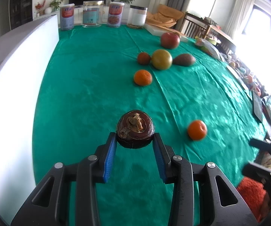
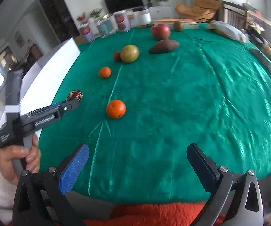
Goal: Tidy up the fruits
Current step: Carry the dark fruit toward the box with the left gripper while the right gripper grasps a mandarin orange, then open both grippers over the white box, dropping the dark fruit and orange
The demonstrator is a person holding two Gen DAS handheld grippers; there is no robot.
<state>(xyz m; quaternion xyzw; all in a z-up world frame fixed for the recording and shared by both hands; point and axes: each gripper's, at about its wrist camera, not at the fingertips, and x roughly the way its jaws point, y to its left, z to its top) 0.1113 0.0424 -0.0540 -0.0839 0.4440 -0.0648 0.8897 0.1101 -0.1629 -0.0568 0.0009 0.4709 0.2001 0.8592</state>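
My left gripper (image 1: 135,138) is shut on a dark brown water chestnut (image 1: 135,129) and holds it above the green cloth; it also shows in the right wrist view (image 2: 75,95). On the cloth lie a near orange (image 1: 197,130) (image 2: 116,109), a far orange (image 1: 142,77) (image 2: 104,72), a yellow-green round fruit (image 1: 161,59) (image 2: 129,53), a small dark red fruit (image 1: 143,58), a brown pointed fruit (image 1: 184,59) (image 2: 164,46) and a red apple (image 1: 170,40) (image 2: 160,31). My right gripper (image 2: 137,160) is open and empty near the table's front edge.
A white box wall (image 1: 13,86) stands along the left side. Jars and cans (image 1: 92,14) line the far edge. A white board (image 1: 154,29) with a kiwi (image 2: 178,26) sits at the back right. Clutter lies along the right edge (image 1: 257,94).
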